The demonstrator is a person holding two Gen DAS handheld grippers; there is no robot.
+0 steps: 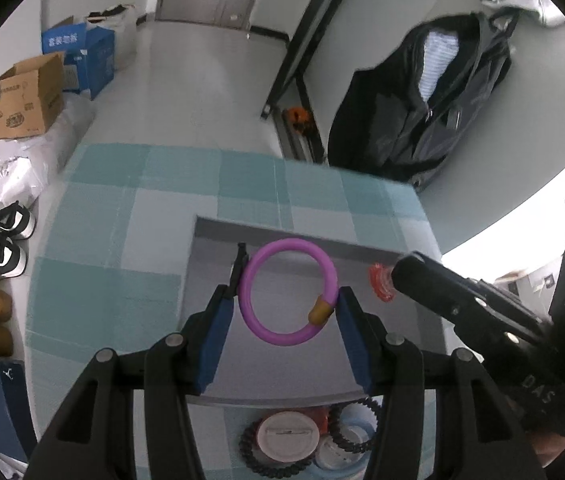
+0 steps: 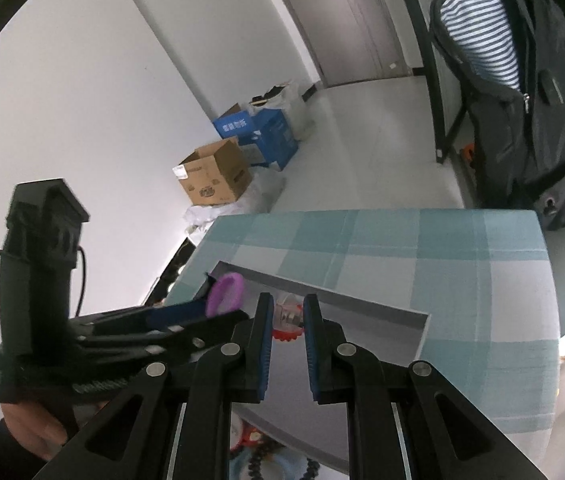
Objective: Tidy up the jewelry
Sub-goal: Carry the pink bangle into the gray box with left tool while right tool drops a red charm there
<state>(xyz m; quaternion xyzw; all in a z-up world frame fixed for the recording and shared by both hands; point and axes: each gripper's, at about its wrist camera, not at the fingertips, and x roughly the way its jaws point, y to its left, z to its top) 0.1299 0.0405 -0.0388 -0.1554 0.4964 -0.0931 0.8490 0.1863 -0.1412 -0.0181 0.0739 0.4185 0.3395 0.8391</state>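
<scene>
Lowering both gently suits the shallow grey tray (image 1: 218, 227): left gripper (image 1: 288, 300) clamps the purple ring bracelet (image 1: 288, 292), right gripper (image 2: 287, 320), at three o'clock, pinches the small red-rimmed trinket (image 2: 287, 322).

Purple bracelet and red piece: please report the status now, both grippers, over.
Left gripper shut on purple bracelet. Right gripper shut on red piece. Both above grey tray. Nothing in the way.

Beaded bracelets (image 1: 270, 466) cut by bottom edge, half behind left gripper (image 1: 282, 312) arms; red trinket (image 2: 288, 322) blurred (type unclear).
</scene>
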